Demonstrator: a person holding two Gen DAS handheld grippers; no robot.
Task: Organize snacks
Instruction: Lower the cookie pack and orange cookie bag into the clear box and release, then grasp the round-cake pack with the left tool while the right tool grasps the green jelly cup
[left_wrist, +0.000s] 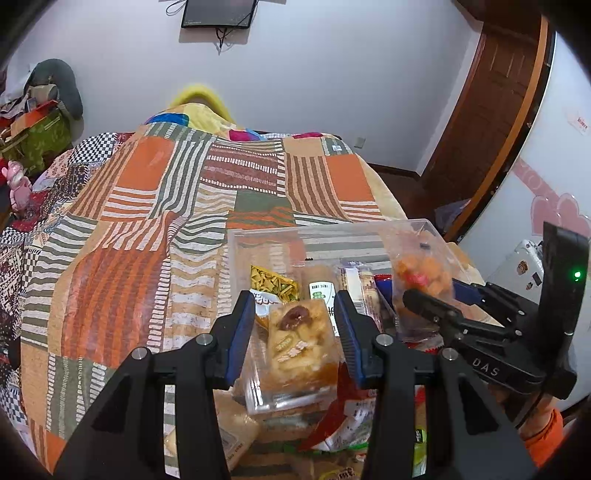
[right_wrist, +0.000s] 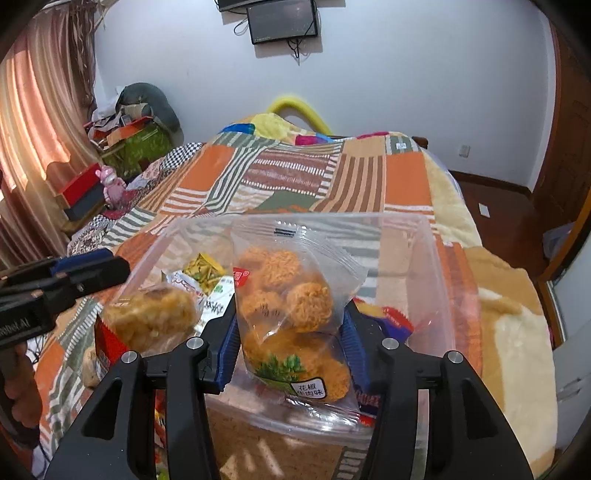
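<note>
My left gripper (left_wrist: 294, 300) is shut on a clear-wrapped golden pastry (left_wrist: 295, 343), held just in front of a clear plastic bin (left_wrist: 266, 236) on the bed. My right gripper (right_wrist: 290, 310) is shut on a clear bag of orange crispy balls (right_wrist: 288, 291), upright over the bin (right_wrist: 436, 280). That bag (left_wrist: 421, 273) and the right gripper (left_wrist: 424, 301) also show at the right of the left wrist view. In the right wrist view, the left gripper (right_wrist: 92, 269) and its pastry (right_wrist: 155, 314) are at the left. Inside the bin lie a yellow-green packet (left_wrist: 273, 282), white stick packs (left_wrist: 354, 284) and a red-blue packet (right_wrist: 391, 317).
The bin stands on a patchwork quilt (left_wrist: 147, 221) covering the bed. Loose snack packets (left_wrist: 347, 424) lie on the quilt below my left gripper. Boxes and clutter (right_wrist: 129, 144) sit far left by a curtain (right_wrist: 33, 110). A wooden door (left_wrist: 491, 110) is at the right.
</note>
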